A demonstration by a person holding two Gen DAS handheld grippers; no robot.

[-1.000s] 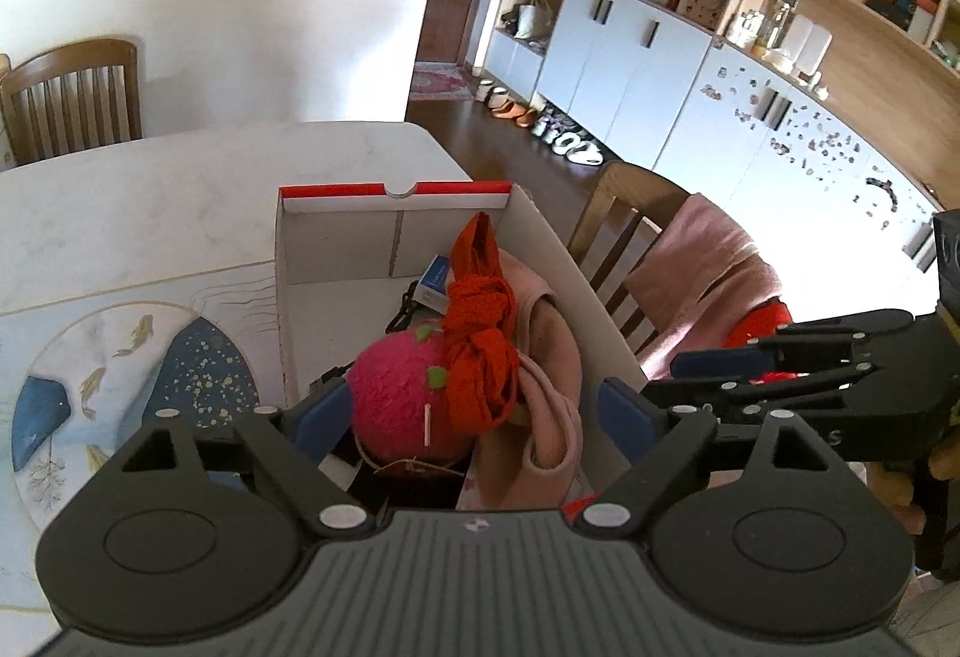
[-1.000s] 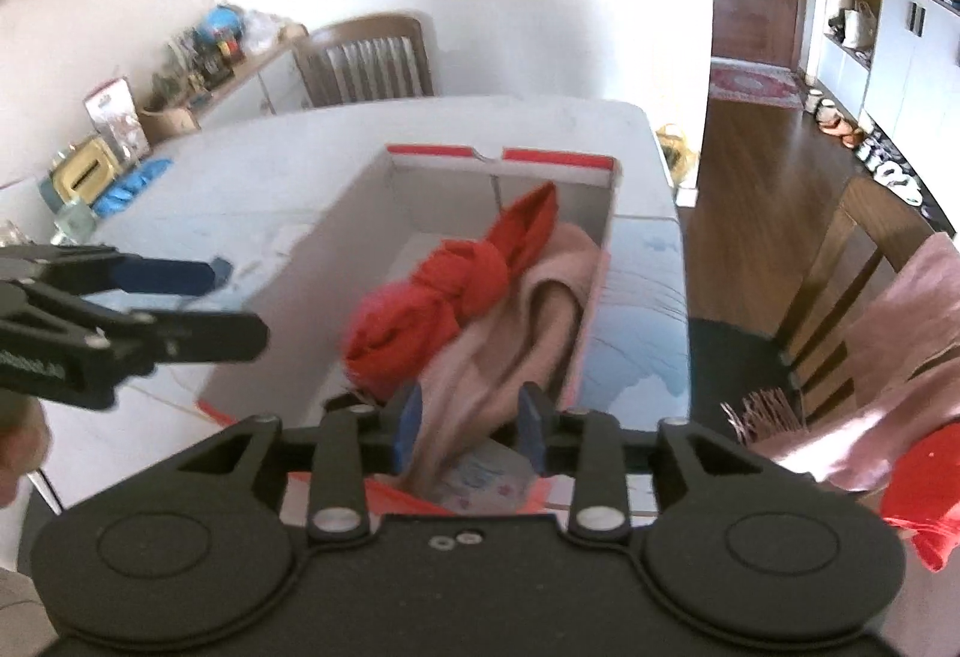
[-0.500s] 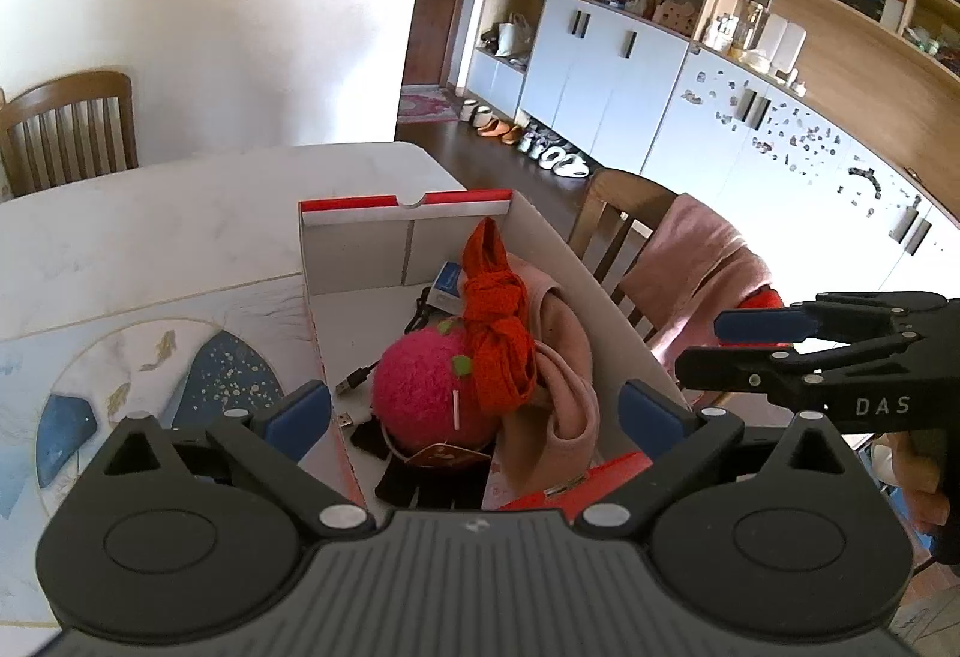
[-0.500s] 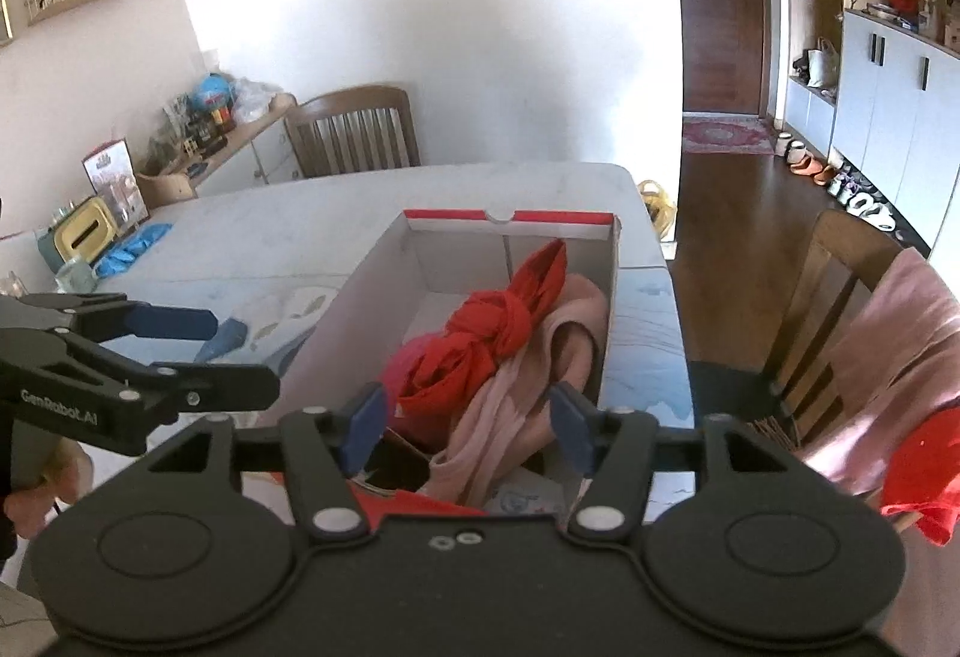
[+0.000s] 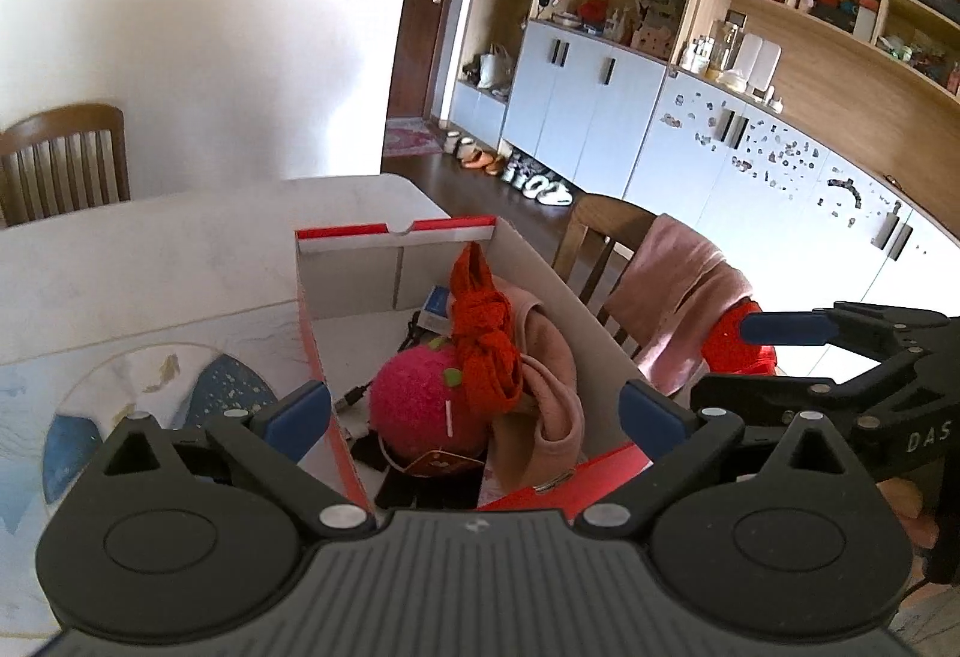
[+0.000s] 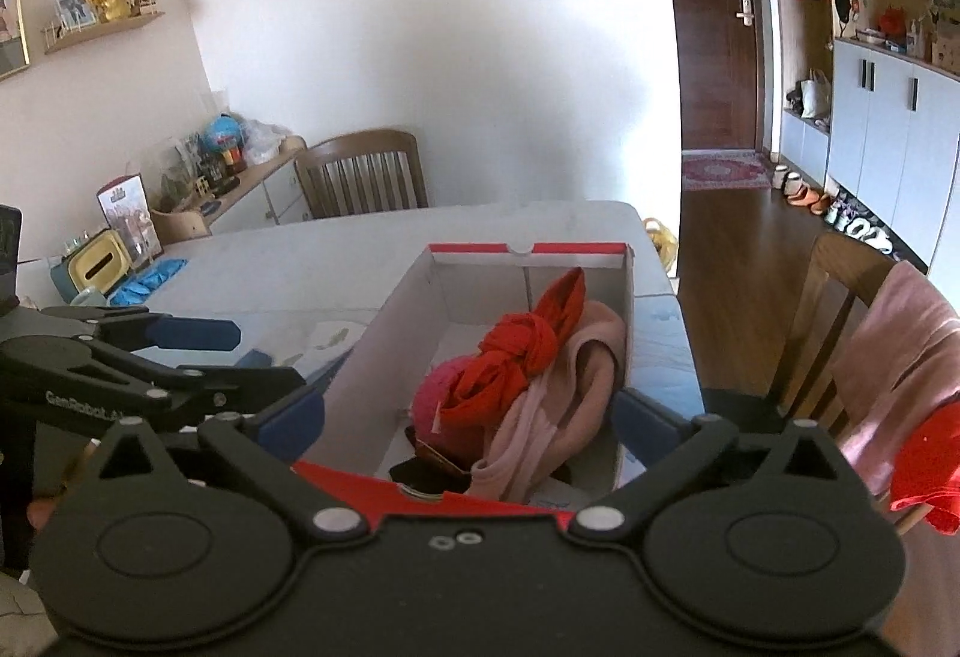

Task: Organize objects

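Note:
An open red-and-white cardboard box stands on the table. In it lie a knotted red cloth, a pink garment, a pink plush ball, a cable, and dark items at the near end. My left gripper is open and empty, held back above the box's near end. My right gripper is open and empty, also above the near end. Each gripper shows in the other's view, to the right of the box and to the left of it.
A round patterned placemat lies left of the box. A wooden chair draped with pink cloth and a red item stands at the table's right edge. Another chair is at the far side. A sideboard with clutter lines the left wall.
Both grippers have pulled back and risen from the box. The right gripper, which was closed around the pink garment, has opened and let it go. The left gripper has opened wider.

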